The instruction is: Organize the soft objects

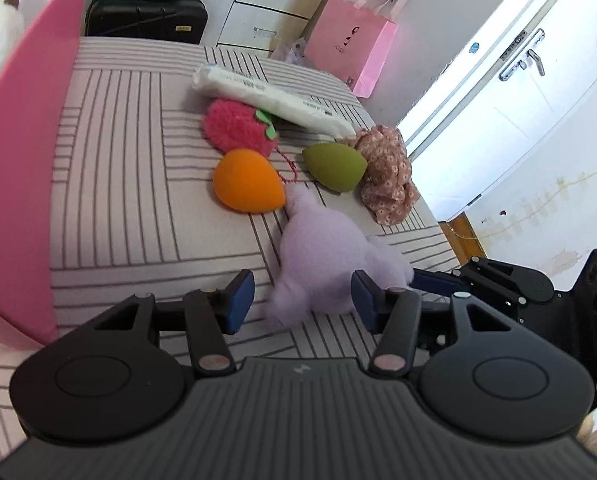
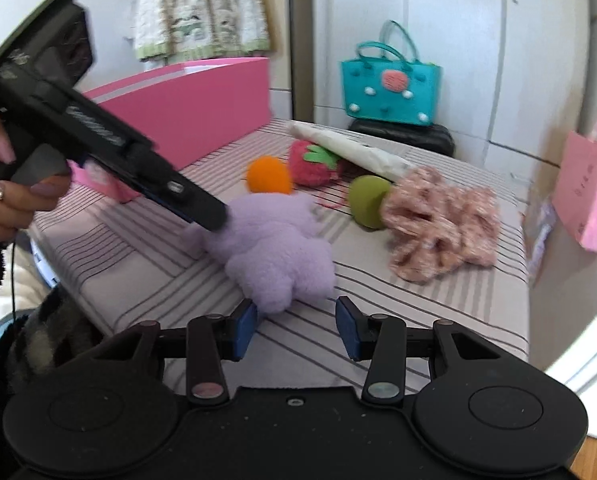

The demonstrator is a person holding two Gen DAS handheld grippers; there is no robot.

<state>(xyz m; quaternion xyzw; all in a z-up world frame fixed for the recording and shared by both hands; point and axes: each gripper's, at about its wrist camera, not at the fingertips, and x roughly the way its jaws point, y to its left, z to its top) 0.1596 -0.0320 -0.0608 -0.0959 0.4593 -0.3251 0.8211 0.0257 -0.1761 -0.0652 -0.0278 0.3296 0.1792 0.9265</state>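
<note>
A lilac plush toy (image 1: pixel 326 252) lies on the striped surface; it also shows in the right wrist view (image 2: pixel 274 248). My left gripper (image 1: pixel 303 300) is open, its jaws on either side of the plush's near end. My right gripper (image 2: pixel 296 326) is open just in front of the plush, not touching it. Behind the plush lie an orange sponge egg (image 1: pixel 247 181), a green sponge egg (image 1: pixel 334 166), a pink strawberry plush (image 1: pixel 236 126), a floral scrunchie (image 1: pixel 386 176) and a white packet (image 1: pixel 270 98).
A pink box (image 1: pixel 22 152) stands at the left edge of the surface. A teal bag (image 2: pixel 390 92) sits on a black case (image 2: pixel 406 136) behind. A pink paper bag (image 1: pixel 350 48) stands by the wall. A white door (image 1: pixel 510 92) is at the right.
</note>
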